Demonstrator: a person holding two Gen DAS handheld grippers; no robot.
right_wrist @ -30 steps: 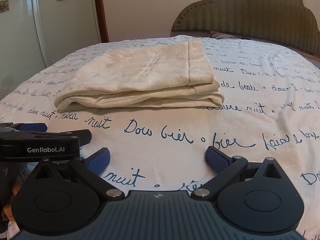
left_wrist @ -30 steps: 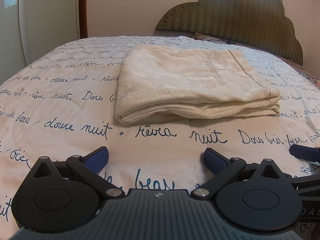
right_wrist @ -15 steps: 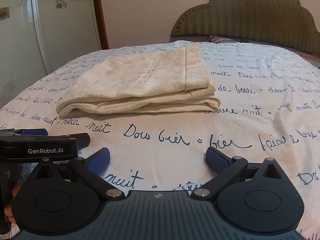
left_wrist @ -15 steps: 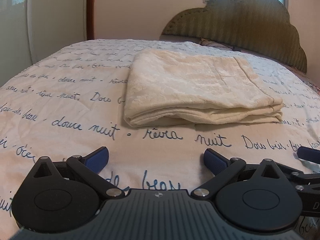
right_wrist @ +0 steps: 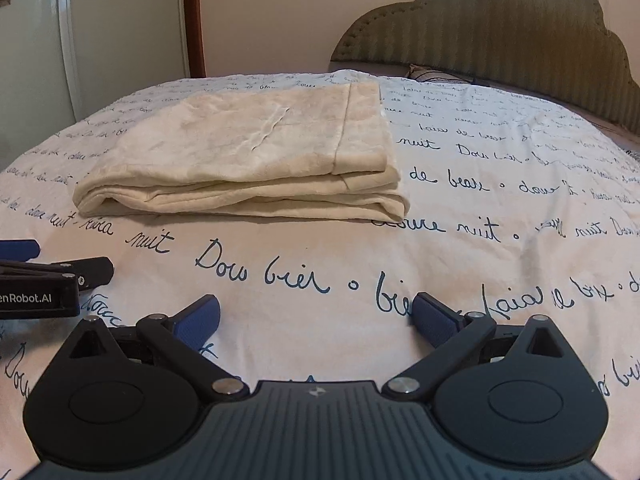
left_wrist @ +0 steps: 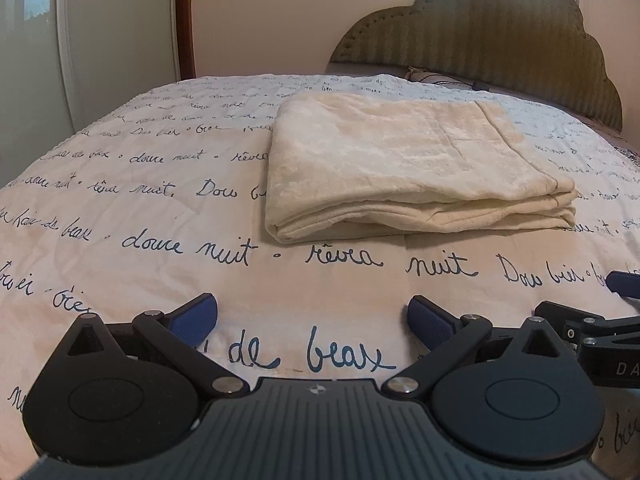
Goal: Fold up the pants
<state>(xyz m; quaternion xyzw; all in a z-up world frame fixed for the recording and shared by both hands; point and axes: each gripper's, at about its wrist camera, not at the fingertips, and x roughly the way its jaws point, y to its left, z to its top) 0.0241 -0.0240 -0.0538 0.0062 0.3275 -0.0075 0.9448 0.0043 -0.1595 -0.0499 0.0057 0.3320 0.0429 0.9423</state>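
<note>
Cream pants (left_wrist: 404,164) lie folded in a flat rectangular stack of layers on the bed, ahead of both grippers; in the right wrist view the pants (right_wrist: 248,156) sit ahead and to the left. My left gripper (left_wrist: 314,318) is open over the bedspread, a good way short of the stack, with nothing between its blue pads. My right gripper (right_wrist: 318,318) is open too, nearer than the stack's right corner. Each gripper's tip shows at the edge of the other's view: the right gripper (left_wrist: 618,282) and the left gripper (right_wrist: 18,250).
The bed (left_wrist: 120,208) has a white cover with blue handwriting. A green padded headboard (left_wrist: 500,52) stands behind. A wardrobe with flower decals (right_wrist: 100,40) and a brown door frame (right_wrist: 194,16) are at the left. A pillow edge (left_wrist: 440,76) shows near the headboard.
Both views have shifted a little: the folded pants now sit further right in the left wrist view and slightly larger in the right wrist view. Both grippers stay open.
</note>
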